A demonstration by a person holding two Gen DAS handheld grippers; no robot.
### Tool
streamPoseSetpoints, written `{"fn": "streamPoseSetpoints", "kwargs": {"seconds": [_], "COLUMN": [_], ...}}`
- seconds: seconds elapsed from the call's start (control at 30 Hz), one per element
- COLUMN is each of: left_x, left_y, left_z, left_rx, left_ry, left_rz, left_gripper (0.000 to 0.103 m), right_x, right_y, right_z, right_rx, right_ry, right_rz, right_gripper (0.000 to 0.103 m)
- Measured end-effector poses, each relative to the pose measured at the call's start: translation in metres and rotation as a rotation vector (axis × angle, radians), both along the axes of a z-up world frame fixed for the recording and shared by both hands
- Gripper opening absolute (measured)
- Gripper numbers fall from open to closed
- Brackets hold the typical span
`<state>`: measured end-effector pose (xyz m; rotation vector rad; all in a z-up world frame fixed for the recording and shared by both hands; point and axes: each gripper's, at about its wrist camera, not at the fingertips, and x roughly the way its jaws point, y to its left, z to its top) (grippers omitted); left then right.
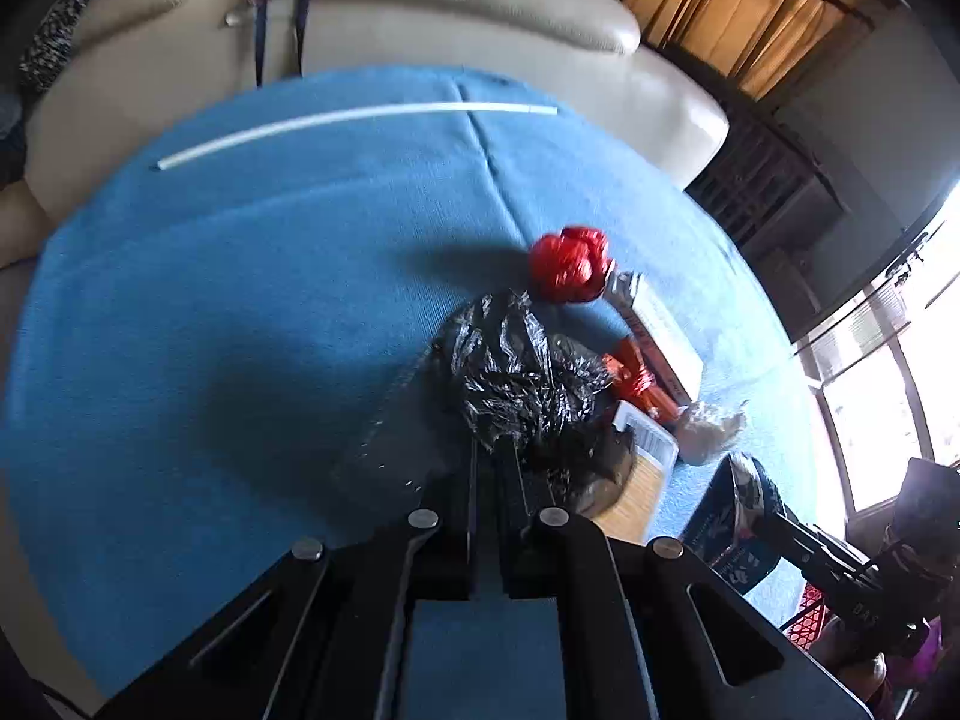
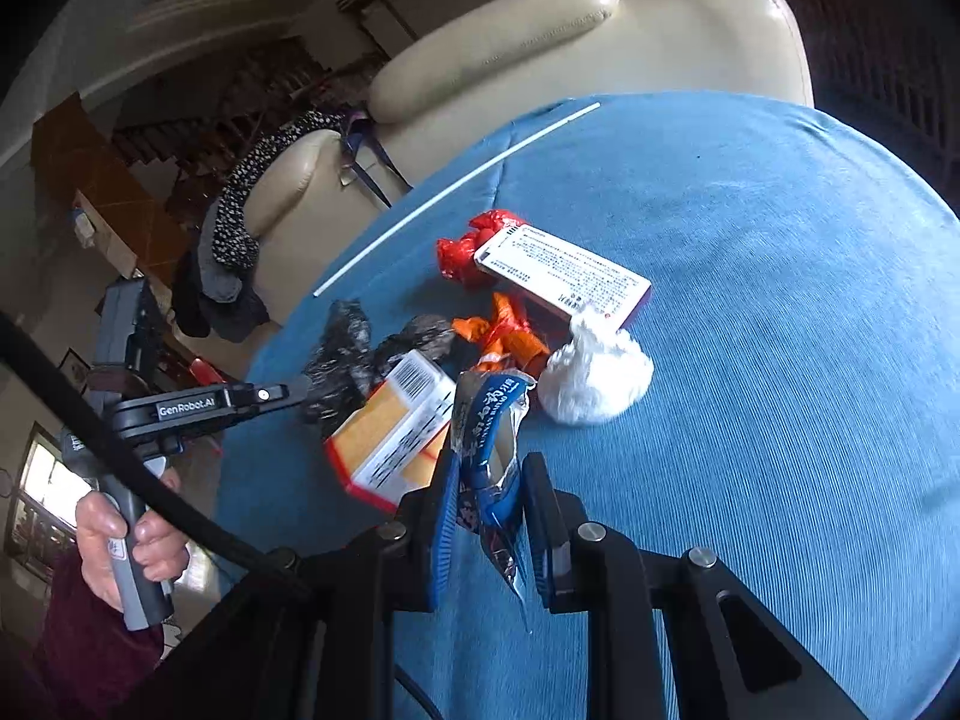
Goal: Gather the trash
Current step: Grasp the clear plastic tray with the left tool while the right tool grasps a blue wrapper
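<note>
Trash lies in a heap on the blue-covered table (image 1: pixel 210 300). My left gripper (image 1: pixel 495 447) is shut on the near edge of a crumpled black plastic bag (image 1: pixel 522 372). Behind the bag are a red foil wad (image 1: pixel 570 264), a white printed box (image 1: pixel 660 330), an orange wrapper (image 1: pixel 636 378) and a white tissue wad (image 1: pixel 708 426). My right gripper (image 2: pixel 489 468) is shut on a blue-and-silver wrapper (image 2: pixel 486 420), next to an orange-and-white box (image 2: pixel 390 438). In the right wrist view the left gripper (image 2: pixel 300 390) pinches the black bag (image 2: pixel 336 360).
A thin white stick (image 1: pixel 360 120) lies across the far side of the table. A cream leather sofa (image 1: pixel 480 12) stands right behind the table, with dark clothing (image 2: pixel 234 240) draped over it. A hand (image 2: pixel 120 528) holds the left gripper's handle.
</note>
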<state>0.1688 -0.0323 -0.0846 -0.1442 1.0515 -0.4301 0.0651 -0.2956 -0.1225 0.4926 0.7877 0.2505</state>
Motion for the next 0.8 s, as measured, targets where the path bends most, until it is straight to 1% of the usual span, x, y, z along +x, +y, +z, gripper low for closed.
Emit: {"fn": "streamPoseSetpoints", "kwargs": {"seconds": [0.07,0.17,0.2,0.23,0.27,0.3,0.33,0.4,0.47,0.5,0.53,0.57,0.6,0.67,0.7,0.73,0.8], "left_x": [-0.002,0.003,0.007,0.011,0.016,0.022,0.024,0.033,0.042,0.043,0.045,0.048,0.048,0.047,0.046,0.045,0.046], "left_y": [0.005,0.01,0.008,0.008,0.005,0.002,0.0,-0.01,-0.023,-0.028,-0.032,-0.036,-0.038,-0.038,-0.039,-0.039,-0.036], "left_z": [0.003,0.007,0.007,0.008,0.008,0.006,0.005,-0.003,-0.016,-0.018,-0.02,-0.024,-0.027,-0.028,-0.027,-0.027,-0.025], "left_rx": [0.006,-0.006,-0.008,-0.012,-0.014,-0.005,0.004,0.037,0.073,0.11,0.129,0.128,0.12,0.107,0.104,0.102,0.093], "left_ry": [-0.017,-0.012,-0.009,-0.006,-0.004,-0.003,-0.01,-0.009,0.028,0.001,0.004,0.028,0.046,0.054,0.048,0.044,0.056], "left_rz": [0.006,0.018,0.024,0.022,0.016,0.013,0.015,0.001,-0.039,-0.044,-0.059,-0.081,-0.09,-0.098,-0.102,-0.106,-0.109], "left_gripper": [0.005,0.006,0.014,0.036,0.052,0.076,0.078,0.078,0.078,0.077,0.077,0.076,0.072,0.071,0.067,0.059,0.047], "right_x": [-0.011,-0.028,-0.034,-0.041,-0.047,-0.053,-0.059,-0.068,-0.076,-0.079,-0.081,-0.085,-0.088,-0.092,-0.093,-0.094,-0.094], "right_y": [-0.003,-0.006,-0.007,-0.008,-0.007,-0.008,-0.009,-0.012,-0.015,-0.017,-0.018,-0.02,-0.022,-0.026,-0.028,-0.03,-0.033], "right_z": [0.003,0.007,0.008,0.01,0.01,0.01,0.009,0.008,0.007,0.007,0.007,0.008,0.007,0.006,0.006,0.004,0.0], "right_rx": [0.013,0.029,0.032,0.027,0.019,0.013,0.014,0.034,0.046,0.049,0.054,0.058,0.061,0.07,0.076,0.086,0.108], "right_ry": [-0.012,-0.022,-0.026,-0.031,-0.034,-0.036,-0.033,-0.03,-0.034,-0.037,-0.037,-0.041,-0.043,-0.045,-0.046,-0.046,-0.039], "right_rz": [-0.009,-0.022,-0.027,-0.033,-0.037,-0.042,-0.049,-0.068,-0.088,-0.097,-0.103,-0.107,-0.111,-0.115,-0.117,-0.121,-0.124], "right_gripper": [0.023,0.023,0.023,0.023,0.023,0.023,0.023,0.023,0.023,0.023,0.023,0.023,0.023,0.023,0.023,0.023,0.023]}}
